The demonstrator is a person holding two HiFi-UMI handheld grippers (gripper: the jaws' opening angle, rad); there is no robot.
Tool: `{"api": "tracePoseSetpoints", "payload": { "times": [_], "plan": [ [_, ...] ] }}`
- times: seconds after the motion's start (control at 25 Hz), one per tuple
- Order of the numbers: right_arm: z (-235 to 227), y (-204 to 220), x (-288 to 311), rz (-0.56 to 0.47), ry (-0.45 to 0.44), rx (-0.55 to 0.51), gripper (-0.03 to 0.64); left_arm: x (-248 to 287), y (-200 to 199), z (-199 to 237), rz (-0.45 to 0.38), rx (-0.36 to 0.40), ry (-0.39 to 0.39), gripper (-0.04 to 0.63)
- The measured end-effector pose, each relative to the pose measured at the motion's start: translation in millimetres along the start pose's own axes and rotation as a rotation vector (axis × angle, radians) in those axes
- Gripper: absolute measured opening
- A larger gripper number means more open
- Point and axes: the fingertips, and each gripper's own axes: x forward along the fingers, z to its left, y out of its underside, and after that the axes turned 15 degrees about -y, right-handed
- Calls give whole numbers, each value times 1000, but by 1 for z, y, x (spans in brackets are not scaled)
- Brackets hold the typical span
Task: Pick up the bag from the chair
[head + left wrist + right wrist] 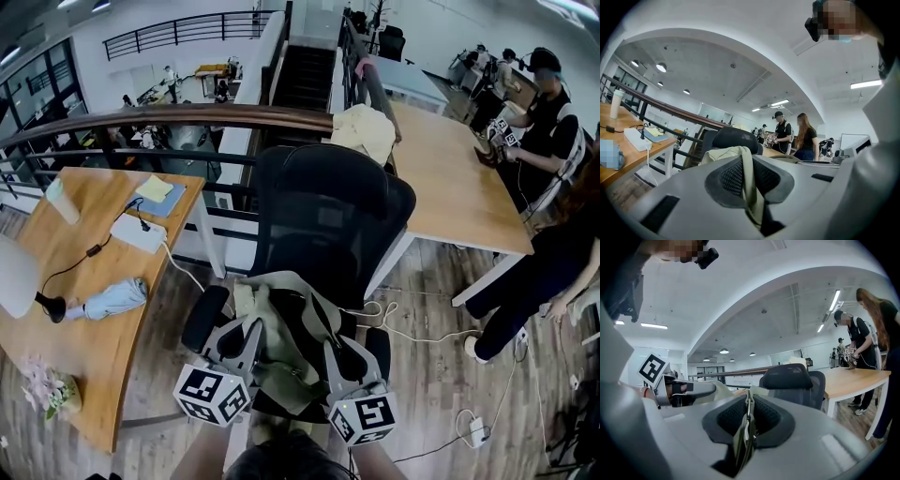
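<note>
The bag [281,323], of olive-khaki cloth, is seen at the lower middle of the head view, over the seat of the black mesh chair [328,216] and between the two grippers. Whether it is borne by the seat or held clear of it cannot be told. The left gripper [251,330] is set at the bag's left side and the right gripper [334,349] at its right.

In the left gripper view the jaws are pressed together on a flat strap [749,180] of the bag — the strap rises out of the pads and is carried over towards the bag's body, which is shown in front of the chair's headrest [736,137]. In the right gripper view the jaws are likewise closed, and a thin fold of webbing [746,430] is pinched between them.

At the left of the head view a wooden desk [94,337] is seen, with a folded pale-blue umbrella [112,298] laid on it. At the upper right a long table [459,197] is attended by a standing person [548,112].
</note>
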Motion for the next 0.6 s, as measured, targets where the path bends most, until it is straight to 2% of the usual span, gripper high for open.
{"api": "tracePoseSetpoints", "payload": {
  "times": [0.6],
  "plan": [
    [2, -44, -4, -58, -21, -72, 52, -3, -39, -19, -44, 8, 32, 25]
  ]
}}
